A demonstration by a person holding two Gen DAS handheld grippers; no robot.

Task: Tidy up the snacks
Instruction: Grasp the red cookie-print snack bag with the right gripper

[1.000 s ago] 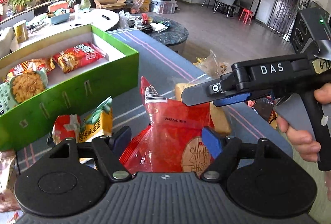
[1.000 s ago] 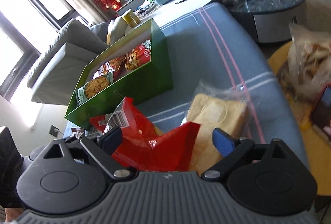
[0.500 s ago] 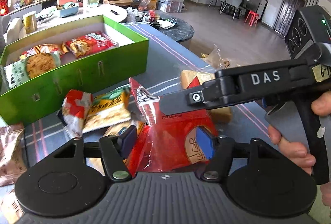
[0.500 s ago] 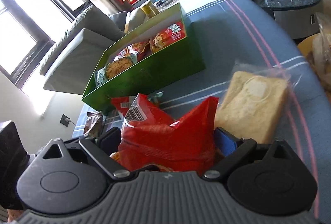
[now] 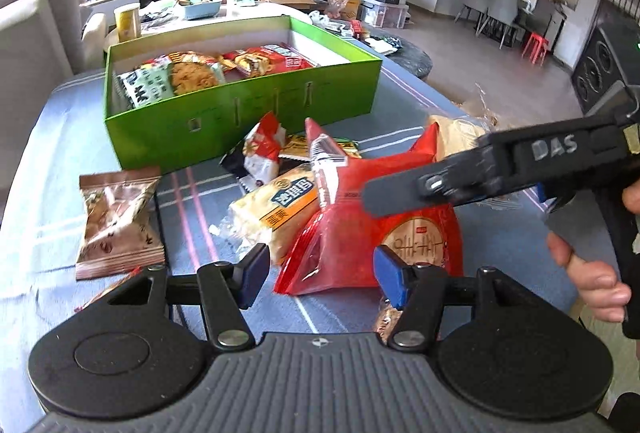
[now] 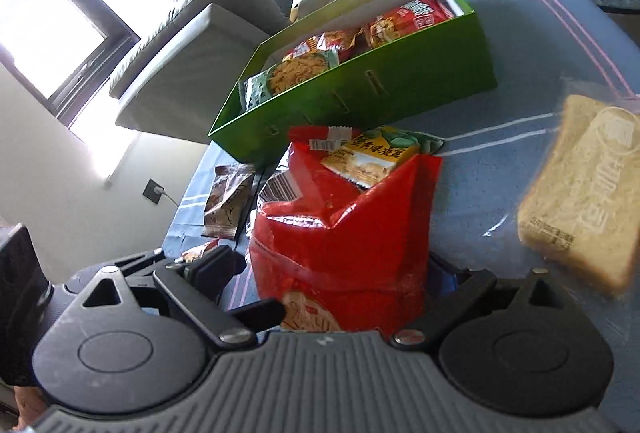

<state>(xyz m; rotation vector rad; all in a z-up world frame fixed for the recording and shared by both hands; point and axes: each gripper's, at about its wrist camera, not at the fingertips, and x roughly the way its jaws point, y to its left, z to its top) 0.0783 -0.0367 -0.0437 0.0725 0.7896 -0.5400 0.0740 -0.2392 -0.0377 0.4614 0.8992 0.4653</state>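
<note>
A red snack bag [image 5: 360, 225] stands upright on the blue cloth; it also shows in the right wrist view [image 6: 344, 233]. My right gripper [image 6: 344, 297] is shut on the red bag's lower part; its finger [image 5: 420, 185] crosses in front of the bag in the left wrist view. My left gripper [image 5: 320, 273] is open and empty just in front of the bag. A green box [image 5: 248, 121] with several snack packs stands behind. Loose packs lie nearby: a yellow-orange pack [image 5: 276, 209], a red-white pack [image 5: 260, 153], a brown pack [image 5: 116, 221].
A clear bag of sliced bread [image 6: 584, 201] lies right of the red bag. The green box also shows in the right wrist view [image 6: 400, 85]. A grey sofa [image 6: 192, 49] and a cluttered white table [image 5: 192, 13] stand behind. The table's edge runs on the right.
My left gripper has pulled back and let go of the red bag. My right gripper has closed on the bag and stands it upright. More loose packs have come into view.
</note>
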